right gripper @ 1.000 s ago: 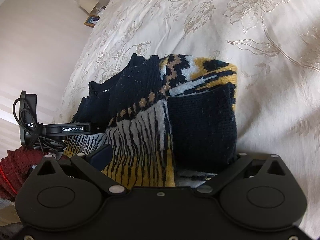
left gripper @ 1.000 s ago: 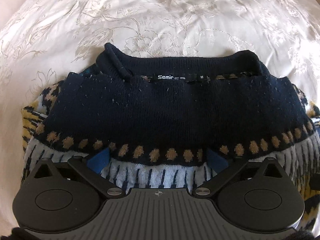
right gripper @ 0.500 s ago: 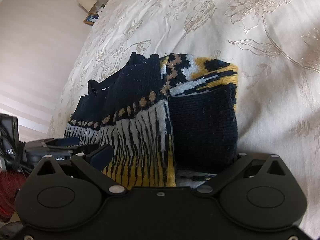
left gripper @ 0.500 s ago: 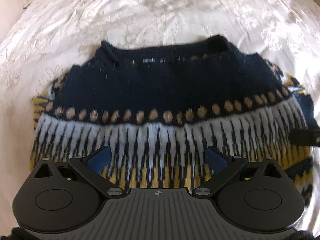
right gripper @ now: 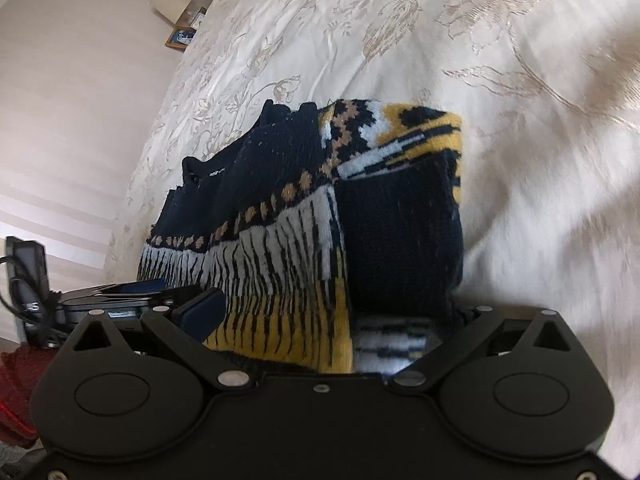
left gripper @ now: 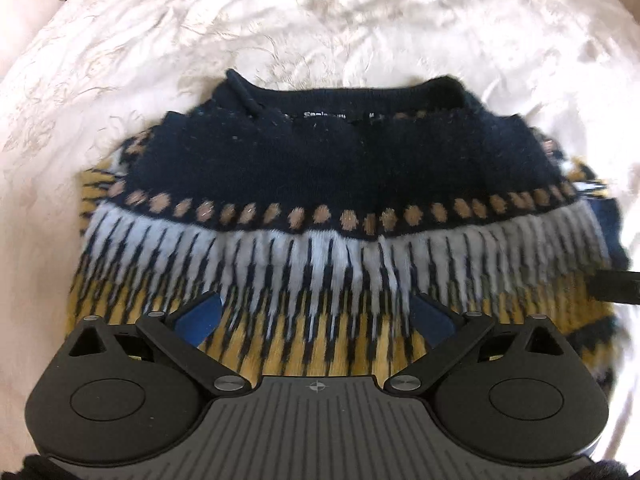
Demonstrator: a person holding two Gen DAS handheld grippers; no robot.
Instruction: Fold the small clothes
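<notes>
Withdrawn since a second ago: left gripper (left gripper: 316,316), jaws spread, empty, now over the yellow hem of the sweater (left gripper: 328,184) folded on the bedspread (left gripper: 320,20). Long axis crosswise to it. Right gripper (right gripper: 332,320): jaws spread at sweater's right end, nearer

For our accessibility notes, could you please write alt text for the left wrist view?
A folded navy, white and yellow patterned sweater lies on a cream floral bedspread, collar and label at the far edge. The left hand-held gripper is open over its near yellow band, and a dark part of the other gripper enters at the right edge.
</notes>
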